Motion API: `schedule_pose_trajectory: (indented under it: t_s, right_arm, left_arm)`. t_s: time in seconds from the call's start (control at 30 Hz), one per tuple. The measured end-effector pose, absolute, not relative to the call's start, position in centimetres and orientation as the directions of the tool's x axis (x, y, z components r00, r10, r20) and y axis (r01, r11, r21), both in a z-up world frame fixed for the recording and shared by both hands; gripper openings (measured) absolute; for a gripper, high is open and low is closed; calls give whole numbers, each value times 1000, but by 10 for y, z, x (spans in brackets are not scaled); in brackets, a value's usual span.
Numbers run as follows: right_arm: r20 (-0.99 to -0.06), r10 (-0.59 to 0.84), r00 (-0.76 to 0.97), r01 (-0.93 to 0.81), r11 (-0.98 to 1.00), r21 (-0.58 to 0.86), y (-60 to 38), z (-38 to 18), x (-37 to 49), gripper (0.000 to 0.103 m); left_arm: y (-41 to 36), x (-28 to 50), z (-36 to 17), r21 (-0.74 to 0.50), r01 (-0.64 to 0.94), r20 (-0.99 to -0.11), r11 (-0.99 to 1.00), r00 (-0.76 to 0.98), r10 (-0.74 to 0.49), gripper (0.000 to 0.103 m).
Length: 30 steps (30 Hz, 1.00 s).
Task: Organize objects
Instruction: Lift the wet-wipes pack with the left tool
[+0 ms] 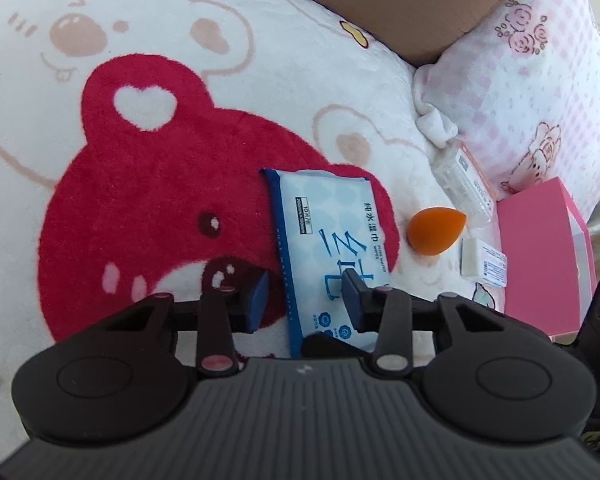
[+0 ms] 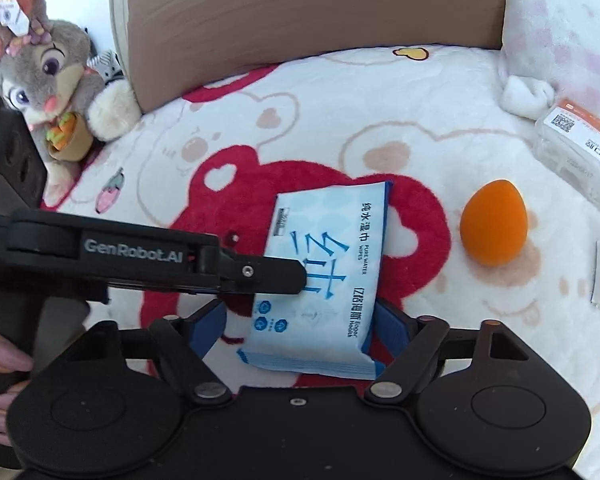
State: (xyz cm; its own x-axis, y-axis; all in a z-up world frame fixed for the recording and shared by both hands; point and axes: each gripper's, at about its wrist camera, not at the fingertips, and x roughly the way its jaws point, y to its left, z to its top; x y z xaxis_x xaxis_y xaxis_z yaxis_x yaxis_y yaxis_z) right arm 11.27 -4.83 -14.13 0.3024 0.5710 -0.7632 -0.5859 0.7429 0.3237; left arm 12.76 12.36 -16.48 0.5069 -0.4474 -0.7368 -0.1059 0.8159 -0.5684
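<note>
While the blue-and-white plastic wet-wipes pack lies on the bed's plush bear-print blanket, both claws straddle it spread, left claw, right claw; the open pink cardboard box lies beyond.

Both fisheye views look steeply down along their fingers at the bed blanket from close above. The left wrist view faces the wipes pack from its left end; the right wrist view faces it head-on. Both share the pack, the orange sponge and the pillow.
</note>
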Motion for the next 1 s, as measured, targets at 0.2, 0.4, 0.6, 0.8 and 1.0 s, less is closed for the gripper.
schedule_pose_trajectory:
  t_s: [0.2,0.4,0.6,0.8,1.0]
  right_arm:
    - [-795,509,329,-620,752,225,-35,-144,103,79]
    - [-802,472,365,-643,751,150,-26,-149,96,79]
    - [-794,470,385,-698,711,82,-23,-143,87,72]
    - [-785,480,392,-698,711,86,-30,-140,85,66]
    - [-787,492,373,-690,714,119,-36,-133,80,66]
  left_arm:
    - [119,128,-164,-545,-79,-742,835,509,-437,35]
    - [116,129,-167,-552,-73,-739,831,505,-446,32]
    - [117,127,-165,-560,-101,-746,822,493,-448,32]
    - [108,120,-156,-534,-114,-765,838,487,-421,32]
    - [107,116,-150,-548,-124,-767,827,470,-438,32]
